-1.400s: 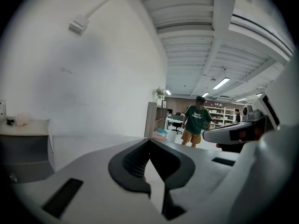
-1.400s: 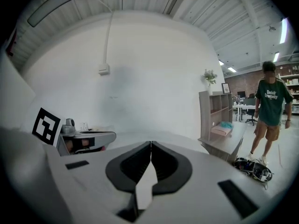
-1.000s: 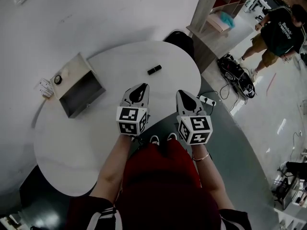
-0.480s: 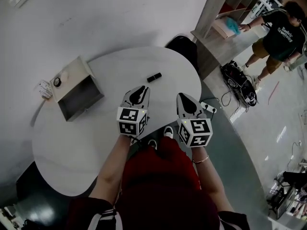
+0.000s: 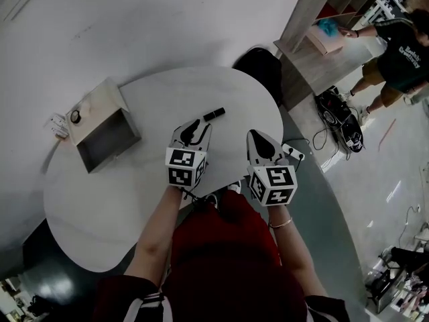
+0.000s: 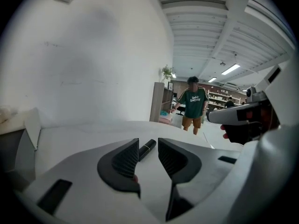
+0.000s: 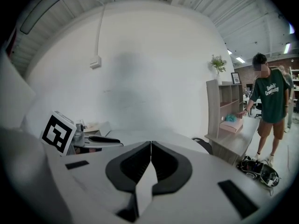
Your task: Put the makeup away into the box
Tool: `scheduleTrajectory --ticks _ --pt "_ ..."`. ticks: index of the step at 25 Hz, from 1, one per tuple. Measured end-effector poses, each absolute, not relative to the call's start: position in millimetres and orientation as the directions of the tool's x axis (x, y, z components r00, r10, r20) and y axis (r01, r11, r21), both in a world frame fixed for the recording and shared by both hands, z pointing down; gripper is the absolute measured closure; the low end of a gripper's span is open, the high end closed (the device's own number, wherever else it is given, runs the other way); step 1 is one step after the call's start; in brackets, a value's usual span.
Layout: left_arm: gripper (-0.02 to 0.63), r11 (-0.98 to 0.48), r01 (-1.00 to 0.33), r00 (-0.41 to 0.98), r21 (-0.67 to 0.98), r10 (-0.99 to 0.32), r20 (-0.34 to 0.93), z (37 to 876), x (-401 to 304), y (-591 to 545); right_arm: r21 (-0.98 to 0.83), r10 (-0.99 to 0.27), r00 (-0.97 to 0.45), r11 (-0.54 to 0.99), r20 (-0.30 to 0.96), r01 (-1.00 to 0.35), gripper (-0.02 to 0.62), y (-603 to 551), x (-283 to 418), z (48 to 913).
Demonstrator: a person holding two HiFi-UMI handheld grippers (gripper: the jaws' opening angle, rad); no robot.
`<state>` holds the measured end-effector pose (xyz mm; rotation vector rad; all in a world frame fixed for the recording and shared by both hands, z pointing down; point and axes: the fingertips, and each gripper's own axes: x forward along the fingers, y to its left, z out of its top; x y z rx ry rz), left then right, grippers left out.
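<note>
The box (image 5: 107,137) sits open near the counter's (image 5: 127,200) left edge, its lid flap folded back and its inside bare, so it is ready to take things dropped in from above. The one piece of makeup in plain view, a slim black makeup tube (image 5: 214,114), lies flat on the counter well to the right of the box, nowhere near its mouth. The left tongs (image 5: 194,126) is aimed at that tube from the person's side and tilted slightly downward. Its own view shows the jaws opening, with the tube (image 6: 146,149) lined up in the gap beyond the tips, touched by neither pad, most likely so the tongs can slide over the tube and close across its narrow width. The right tongs (image 5: 260,138) hangs farther still from the box, beside the left one, jaws pressed fully together on nothing (image 7: 151,146); it appears to be merely waiting, since one tongs should be enough for so small a tube.
</note>
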<state>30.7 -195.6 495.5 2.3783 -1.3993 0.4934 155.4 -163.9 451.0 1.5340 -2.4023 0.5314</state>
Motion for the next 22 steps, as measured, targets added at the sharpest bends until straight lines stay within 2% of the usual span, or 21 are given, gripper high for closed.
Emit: scheduleTrajectory --ticks 5,22 --pt "0.468 -0.450 -0.887 0.440 0.106 -0.750 0.494 512.2 33.4 -208.0 -0.184 -0.801 -0.434 0.394 0.412 -0.901 0.580 -177.6 157.0 462.2" --pt "0.446 -0.461 -0.884 0.406 0.072 -0.683 0.608 551.1 36.4 -227.3 -0.218 -0.768 -0.449 0.392 0.457 -0.894 0.580 -203.9 167.4 487.1"
